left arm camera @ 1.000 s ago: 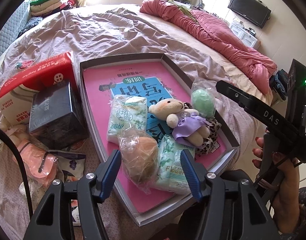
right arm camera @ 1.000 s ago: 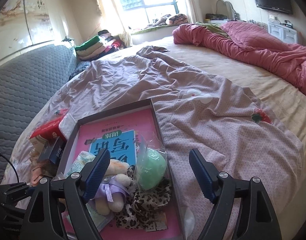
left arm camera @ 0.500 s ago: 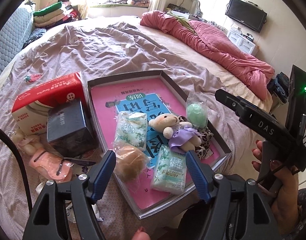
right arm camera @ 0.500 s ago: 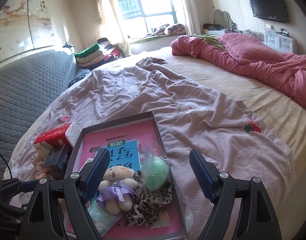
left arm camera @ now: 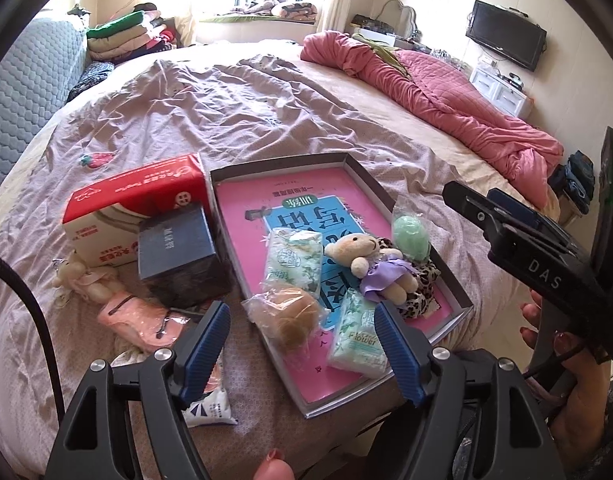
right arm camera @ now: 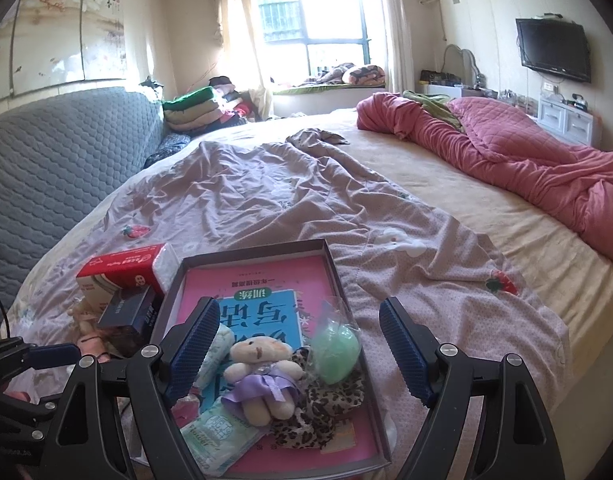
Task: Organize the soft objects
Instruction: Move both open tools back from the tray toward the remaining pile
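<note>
We see a shallow grey tray (left arm camera: 242, 240) with a pink floor on the bed, holding our soft things. A cream teddy bear (left arm camera: 366, 254) in a purple dress lies on leopard-print fabric (left arm camera: 420, 280). Beside it sits a bagged green sponge (left arm camera: 410, 232). Two floral tissue packs (left arm camera: 294, 260) (left arm camera: 356, 336) lie flat, and a bagged tan puff (left arm camera: 292, 314) overlaps the tray's left rim.

a rumpled pink quilt (right arm camera: 518, 160) is lying along the far side of the bed (right arm camera: 446, 204), a television (right arm camera: 552, 49) is hanging on the wall beyond the bed, and folded clothes (right arm camera: 202, 110) are sitting stacked at the bed's far corner, beside a grey quilted headboard (right arm camera: 62, 152).
</note>
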Motion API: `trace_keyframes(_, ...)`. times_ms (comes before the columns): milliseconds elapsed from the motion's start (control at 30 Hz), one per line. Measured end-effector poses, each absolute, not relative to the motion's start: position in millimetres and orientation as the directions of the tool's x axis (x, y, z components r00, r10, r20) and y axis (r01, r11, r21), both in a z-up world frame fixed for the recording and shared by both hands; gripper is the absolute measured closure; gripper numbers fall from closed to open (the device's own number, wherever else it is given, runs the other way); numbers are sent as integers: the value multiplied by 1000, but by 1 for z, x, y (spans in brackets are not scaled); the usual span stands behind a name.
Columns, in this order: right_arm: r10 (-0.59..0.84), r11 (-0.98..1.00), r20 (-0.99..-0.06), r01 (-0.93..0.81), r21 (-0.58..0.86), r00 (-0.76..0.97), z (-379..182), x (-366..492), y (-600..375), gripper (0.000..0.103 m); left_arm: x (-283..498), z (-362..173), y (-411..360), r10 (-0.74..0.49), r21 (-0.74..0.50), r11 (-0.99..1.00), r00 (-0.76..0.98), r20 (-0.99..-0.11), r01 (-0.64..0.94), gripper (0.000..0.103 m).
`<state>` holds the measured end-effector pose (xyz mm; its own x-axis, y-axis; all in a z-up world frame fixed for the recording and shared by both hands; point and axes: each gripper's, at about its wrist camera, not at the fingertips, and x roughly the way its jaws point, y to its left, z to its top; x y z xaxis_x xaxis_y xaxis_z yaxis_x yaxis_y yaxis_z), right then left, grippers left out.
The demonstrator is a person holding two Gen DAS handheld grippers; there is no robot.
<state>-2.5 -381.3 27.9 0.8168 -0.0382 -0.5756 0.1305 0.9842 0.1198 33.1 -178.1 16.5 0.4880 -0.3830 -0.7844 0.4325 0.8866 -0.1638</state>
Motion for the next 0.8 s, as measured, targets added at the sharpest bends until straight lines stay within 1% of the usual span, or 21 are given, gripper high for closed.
trace_keyframes(333, -46, 992, -577, 107, 73, 816, 40, -7, -362, 20, 30, 28, -165, -363, -156, 901, 508, -781, 404, 29)
trace_keyframes(800, -9, 997, -568, 47, 53, 823, 53, -10, -332, 20, 32, 34, -136, -307, -141, 933, 528, -792, 331, 29)
